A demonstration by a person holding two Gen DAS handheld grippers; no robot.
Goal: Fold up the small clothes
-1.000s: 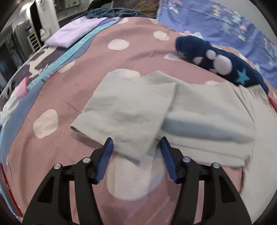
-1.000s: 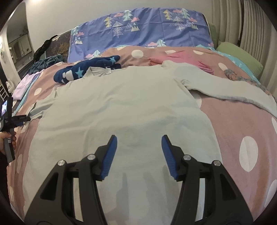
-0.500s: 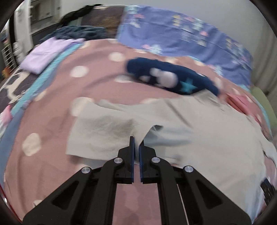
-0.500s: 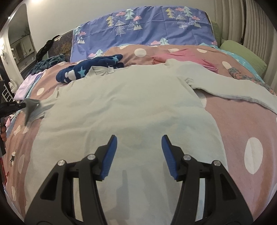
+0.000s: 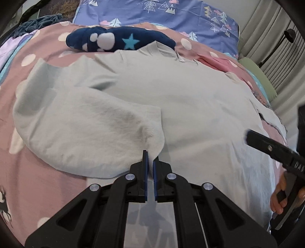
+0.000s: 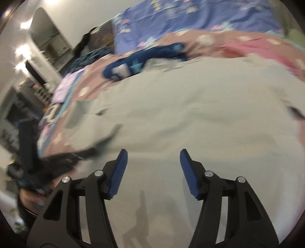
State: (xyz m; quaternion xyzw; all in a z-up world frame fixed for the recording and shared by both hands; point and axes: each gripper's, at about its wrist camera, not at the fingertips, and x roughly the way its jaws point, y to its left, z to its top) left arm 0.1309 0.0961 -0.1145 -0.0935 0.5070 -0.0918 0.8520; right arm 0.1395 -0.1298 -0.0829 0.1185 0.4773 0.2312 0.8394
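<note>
Since a second ago the left gripper (image 5: 150, 155) has clamped the sleeve (image 5: 91, 131) end and carried it in over the shirt (image 5: 190, 106). That shirt lies flat on the bed (image 5: 38, 183), long axis running away from the cameras, collar toward the far pillow (image 5: 156, 13). Over it the right gripper (image 6: 153, 153) hangs, jaws half-wide, empty. Letters "DA" show on its side.
</note>
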